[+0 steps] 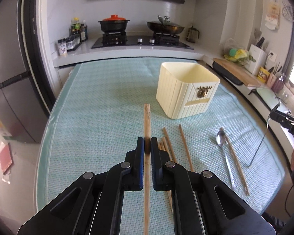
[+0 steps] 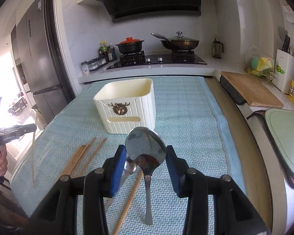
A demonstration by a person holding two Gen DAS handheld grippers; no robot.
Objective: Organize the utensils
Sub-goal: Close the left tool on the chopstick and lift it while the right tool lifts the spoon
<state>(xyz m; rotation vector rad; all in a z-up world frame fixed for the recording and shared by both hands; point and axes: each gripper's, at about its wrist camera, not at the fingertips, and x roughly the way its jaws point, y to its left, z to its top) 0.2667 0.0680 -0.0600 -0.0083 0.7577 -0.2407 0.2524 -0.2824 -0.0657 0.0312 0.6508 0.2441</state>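
My left gripper (image 1: 147, 144) is shut on a wooden chopstick (image 1: 147, 117) held above the mat, pointing forward. A cream utensil box (image 1: 186, 90) stands ahead to the right, also in the right wrist view (image 2: 127, 105). Several loose chopsticks (image 1: 167, 146) and a small metal spoon (image 1: 223, 150) lie on the mat. In the right wrist view a large metal spoon (image 2: 146, 146) stands between the blue pads of my right gripper (image 2: 146, 154); the jaws look wide apart and the grip on the spoon is not clear. The small spoon (image 2: 130, 166) lies under it.
A light green mat (image 1: 100, 101) covers the table. Behind it is a stove counter with a black pot (image 1: 113, 24) and a wok (image 1: 164, 26). A cutting board (image 2: 250, 90), a knife block and bags stand on the right counter. A fridge is at the left.
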